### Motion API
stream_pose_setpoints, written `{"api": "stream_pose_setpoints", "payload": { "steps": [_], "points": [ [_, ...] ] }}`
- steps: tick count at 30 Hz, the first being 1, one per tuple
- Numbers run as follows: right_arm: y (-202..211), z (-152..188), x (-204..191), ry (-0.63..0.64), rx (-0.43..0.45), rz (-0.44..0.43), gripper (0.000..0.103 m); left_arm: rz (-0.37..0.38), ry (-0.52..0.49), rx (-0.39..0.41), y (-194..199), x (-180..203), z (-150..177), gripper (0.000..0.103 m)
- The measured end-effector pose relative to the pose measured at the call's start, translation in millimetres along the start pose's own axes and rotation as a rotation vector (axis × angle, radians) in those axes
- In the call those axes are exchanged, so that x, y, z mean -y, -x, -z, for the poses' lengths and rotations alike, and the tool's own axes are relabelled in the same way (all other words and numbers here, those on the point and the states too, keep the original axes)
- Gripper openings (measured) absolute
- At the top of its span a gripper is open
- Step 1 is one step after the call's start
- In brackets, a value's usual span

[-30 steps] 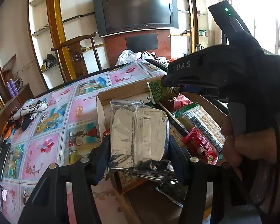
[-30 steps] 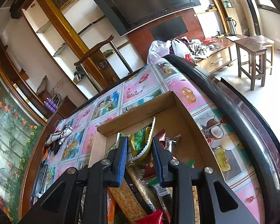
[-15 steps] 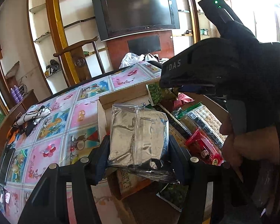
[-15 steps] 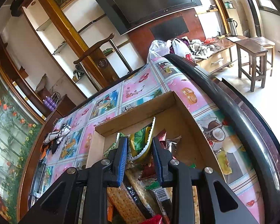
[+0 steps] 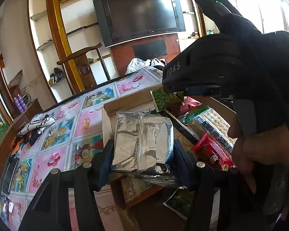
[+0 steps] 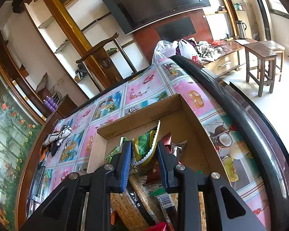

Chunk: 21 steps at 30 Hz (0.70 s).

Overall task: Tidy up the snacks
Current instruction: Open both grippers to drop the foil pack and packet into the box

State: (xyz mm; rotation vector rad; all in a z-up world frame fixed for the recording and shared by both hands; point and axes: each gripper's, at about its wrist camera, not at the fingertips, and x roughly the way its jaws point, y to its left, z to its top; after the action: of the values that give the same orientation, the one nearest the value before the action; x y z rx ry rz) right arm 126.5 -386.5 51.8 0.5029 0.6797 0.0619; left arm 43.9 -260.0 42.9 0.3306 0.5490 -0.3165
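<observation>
My left gripper is shut on a silver foil packet, held above the left part of an open cardboard box. The box holds several snacks: a red packet, a clear pack of biscuits and other wrappers. My right gripper is shut on a green and yellow snack bag, upright inside the cardboard box near its far wall. In the left wrist view the right gripper's black body and the hand that holds it fill the right side, with the green bag under its tip.
The box sits on a round table with a pink and blue picture cloth and a dark rim. A patterned cloth bundle lies at the table's left. A wooden chair stands behind, a stool to the right.
The left wrist view has shifted a little, so the room sits lower and more to the right in frame. Both grips are unchanged, and the right gripper has not moved.
</observation>
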Motion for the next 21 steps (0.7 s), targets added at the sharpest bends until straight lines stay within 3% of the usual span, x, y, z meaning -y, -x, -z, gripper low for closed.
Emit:
{"api": "stream_pose_setpoints", "payload": {
  "steps": [21],
  "points": [
    [1.9, 3.8, -8.0, 0.045, -0.014, 0.031, 0.032, -0.009, -0.004, 0.020, -0.2, -0.8, -0.1, 0.064]
  ]
}}
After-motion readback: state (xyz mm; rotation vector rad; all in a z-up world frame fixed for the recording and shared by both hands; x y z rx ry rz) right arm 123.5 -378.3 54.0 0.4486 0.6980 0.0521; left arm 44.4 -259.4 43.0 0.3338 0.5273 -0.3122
